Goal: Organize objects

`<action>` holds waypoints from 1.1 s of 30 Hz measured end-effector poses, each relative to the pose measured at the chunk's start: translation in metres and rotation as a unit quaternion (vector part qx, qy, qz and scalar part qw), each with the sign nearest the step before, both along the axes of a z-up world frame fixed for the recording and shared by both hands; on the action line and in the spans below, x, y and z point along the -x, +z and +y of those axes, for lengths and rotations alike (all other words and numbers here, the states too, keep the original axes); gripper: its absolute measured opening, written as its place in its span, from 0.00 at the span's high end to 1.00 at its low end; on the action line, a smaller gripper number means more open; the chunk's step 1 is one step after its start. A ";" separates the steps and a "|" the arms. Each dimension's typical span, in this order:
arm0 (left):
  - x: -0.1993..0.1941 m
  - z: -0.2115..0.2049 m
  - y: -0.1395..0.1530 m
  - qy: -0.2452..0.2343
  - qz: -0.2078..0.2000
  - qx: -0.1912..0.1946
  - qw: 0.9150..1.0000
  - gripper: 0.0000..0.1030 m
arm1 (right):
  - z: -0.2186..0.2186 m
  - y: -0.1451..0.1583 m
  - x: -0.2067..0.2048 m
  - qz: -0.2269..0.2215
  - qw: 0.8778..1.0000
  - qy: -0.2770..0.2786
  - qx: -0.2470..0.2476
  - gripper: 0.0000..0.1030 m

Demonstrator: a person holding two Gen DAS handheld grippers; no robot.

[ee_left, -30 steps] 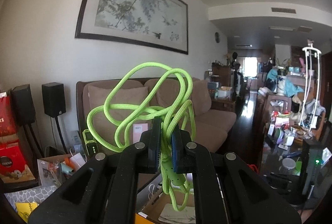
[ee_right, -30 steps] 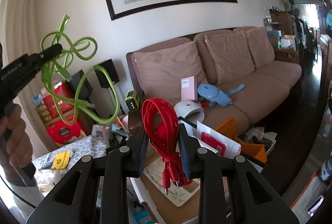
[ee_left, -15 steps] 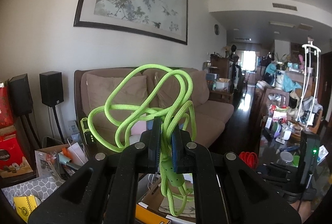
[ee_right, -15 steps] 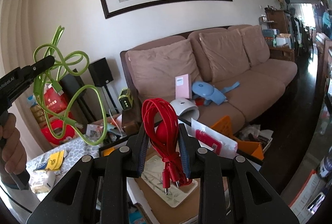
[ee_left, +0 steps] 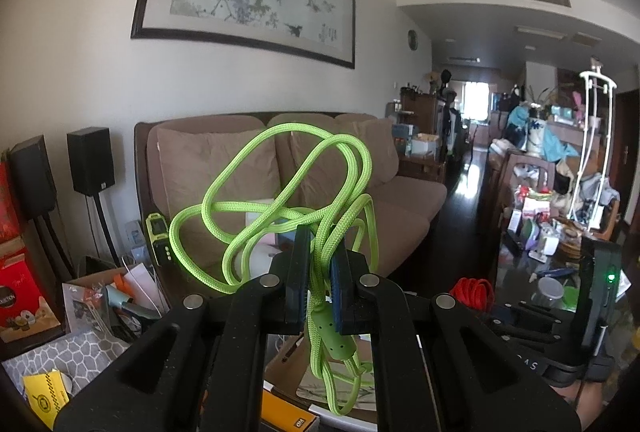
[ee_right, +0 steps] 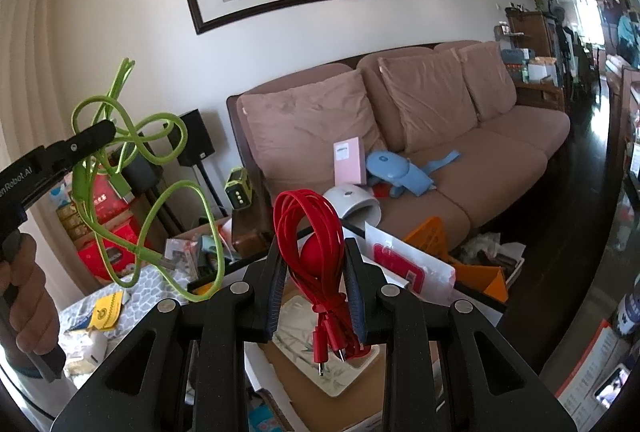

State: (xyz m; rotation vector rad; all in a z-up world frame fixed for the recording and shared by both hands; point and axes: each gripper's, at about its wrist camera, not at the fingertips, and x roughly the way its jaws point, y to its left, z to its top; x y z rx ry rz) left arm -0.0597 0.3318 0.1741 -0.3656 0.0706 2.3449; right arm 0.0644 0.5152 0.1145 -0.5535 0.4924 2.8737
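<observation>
My left gripper (ee_left: 320, 252) is shut on a tangled lime-green braided cable (ee_left: 280, 208), held up in the air; its loops spread left and its plug ends hang below the fingers. From the right wrist view the same green cable (ee_right: 120, 160) hangs from the left gripper (ee_right: 102, 130) at the left. My right gripper (ee_right: 314, 264) is shut on a coiled red cable (ee_right: 308, 220), whose plugs dangle below the fingers. The red cable also shows at the lower right in the left wrist view (ee_left: 472, 290).
A brown sofa (ee_right: 500, 160) holds a pink box (ee_right: 350, 160), a blue device (ee_right: 396, 170) and a white dome (ee_right: 352, 204). Below lie cluttered boxes, a patterned tray (ee_right: 316, 360), an orange piece (ee_right: 430, 236) and black speakers (ee_left: 90, 160). A crowded table (ee_left: 540, 232) stands right.
Both grippers have shifted slightly, so the room has drifted in both views. The green cable has swung a little lower and nearer the right gripper. Both grips are unchanged.
</observation>
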 end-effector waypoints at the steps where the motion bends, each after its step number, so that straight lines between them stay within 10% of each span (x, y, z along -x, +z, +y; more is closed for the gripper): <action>1: 0.000 0.001 -0.001 0.000 -0.002 0.000 1.000 0.92 | 0.000 -0.001 0.000 -0.002 1.000 0.000 0.000 0.73; 33: 0.009 0.031 -0.029 0.000 -0.055 0.046 0.997 0.92 | 0.005 -0.013 0.013 -0.041 0.999 0.003 0.005 0.73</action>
